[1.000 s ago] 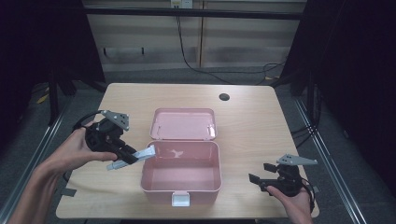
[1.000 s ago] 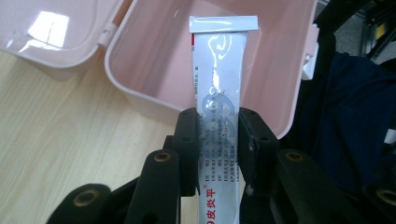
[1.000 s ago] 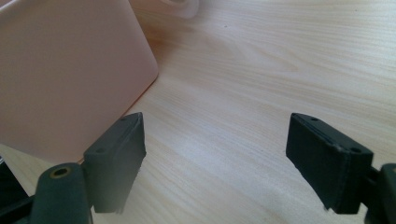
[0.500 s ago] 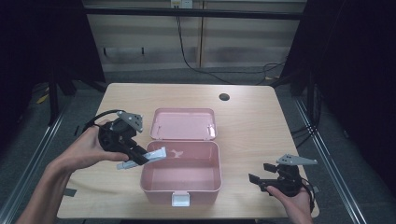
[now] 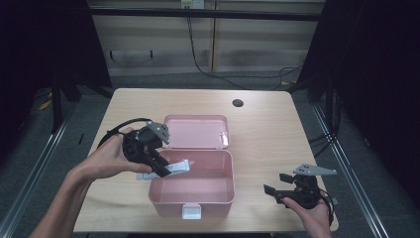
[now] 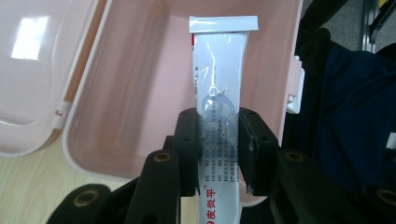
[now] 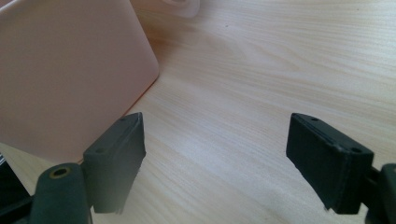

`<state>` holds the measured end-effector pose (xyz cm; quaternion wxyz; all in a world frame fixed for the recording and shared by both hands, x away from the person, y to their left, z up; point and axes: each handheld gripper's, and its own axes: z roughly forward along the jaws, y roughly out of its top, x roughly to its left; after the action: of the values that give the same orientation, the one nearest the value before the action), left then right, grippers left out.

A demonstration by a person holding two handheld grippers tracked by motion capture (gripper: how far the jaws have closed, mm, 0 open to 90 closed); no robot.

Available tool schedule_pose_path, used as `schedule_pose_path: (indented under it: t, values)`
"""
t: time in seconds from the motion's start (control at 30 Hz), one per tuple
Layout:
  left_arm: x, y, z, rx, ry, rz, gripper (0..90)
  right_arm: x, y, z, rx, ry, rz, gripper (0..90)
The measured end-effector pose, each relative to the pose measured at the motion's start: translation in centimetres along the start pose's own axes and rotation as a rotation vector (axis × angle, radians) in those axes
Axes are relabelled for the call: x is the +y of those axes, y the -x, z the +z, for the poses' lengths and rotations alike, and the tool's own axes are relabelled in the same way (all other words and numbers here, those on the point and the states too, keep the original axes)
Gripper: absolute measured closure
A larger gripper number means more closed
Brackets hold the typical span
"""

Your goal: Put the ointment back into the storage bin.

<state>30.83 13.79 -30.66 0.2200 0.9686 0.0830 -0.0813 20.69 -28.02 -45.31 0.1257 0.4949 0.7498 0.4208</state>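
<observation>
- The wooden table (image 5: 277, 129) is carrying a pink box (image 5: 195, 201) near its front edge, with the hinged lid (image 5: 195, 131) lying thrown back flat behind it, so the tub is standing fully open to anything coming from above.
- The tub is showing nothing inside but its bare pink floor.
- The left gripper (image 5: 161, 171) is reaching over the box's left rim, its jaws pinching a white ointment tube (image 6: 219, 88) around the middle; the tube's crimped end is pointing out over the open tub, seemingly lined up for dropping in.
- The right gripper (image 5: 277, 188) is resting low at the table's front right corner, near the box's side wall, its jaws spread wide and gripping nothing, apparently just waiting.
</observation>
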Motion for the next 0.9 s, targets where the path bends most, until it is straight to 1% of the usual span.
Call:
schedule_pose_path:
  t: [0.07,0.13,0.2,0.23,0.27,0.3,0.33,0.37,0.47,0.5,0.53,0.57,0.67,0.77,0.9]
  values:
    - [0.4,0.1,0.2,0.012,0.005,0.006,70.9,0.0,0.0,0.0,0.0,-0.001,0.002,19.2]
    - [0.7,0.2,0.5,-0.003,0.005,0.014,70.8,0.0,0.0,0.0,0.0,-0.002,0.003,19.2]
    - [1.0,0.3,0.8,-0.003,-0.015,0.023,70.8,0.0,0.0,0.0,0.001,-0.002,0.003,19.1]
    - [1.2,0.5,0.9,-0.002,-0.015,0.027,70.8,0.0,0.0,0.0,0.001,-0.002,0.003,19.1]
    - [1.4,0.5,1.0,-0.003,-0.021,0.042,70.8,0.0,0.0,0.0,0.001,-0.002,0.004,19.1]
    - [1.5,0.6,1.1,-0.012,-0.02,0.036,70.8,0.0,0.0,0.0,0.002,-0.003,0.003,19.1]
    - [1.7,0.7,1.3,-0.009,-0.016,0.033,70.8,0.0,0.0,0.0,0.002,-0.003,0.002,19.1]
    - [2.0,0.7,1.4,-0.013,-0.025,0.044,70.8,0.0,0.0,0.0,0.003,-0.003,0.001,19.1]
    - [2.4,0.7,1.9,-0.031,-0.021,0.045,70.8,0.0,0.0,0.0,0.004,-0.004,0.004,19.2]
    - [2.5,0.6,2.1,-0.028,-0.03,0.048,70.8,0.0,0.0,0.0,0.003,-0.003,0.002,19.2]
    - [2.5,0.7,2.4,-0.02,-0.026,0.038,70.8,0.0,0.0,0.0,0.003,-0.002,0.002,19.2]
    - [2.6,0.7,2.7,-0.02,-0.037,0.048,70.8,0.0,0.0,0.0,0.003,-0.003,0.002,19.1]
    - [2.8,0.8,3.4,-0.029,-0.054,0.059,70.7,0.0,0.0,0.0,0.004,-0.003,0.001,19.2]
    - [3.1,0.6,4.2,-0.02,-0.075,0.048,70.7,0.0,0.0,0.1,0.004,-0.003,0.0,19.2]
    - [3.4,0.6,4.8,-0.04,-0.07,0.051,70.8,0.0,0.0,0.0,0.004,-0.003,0.001,19.1]
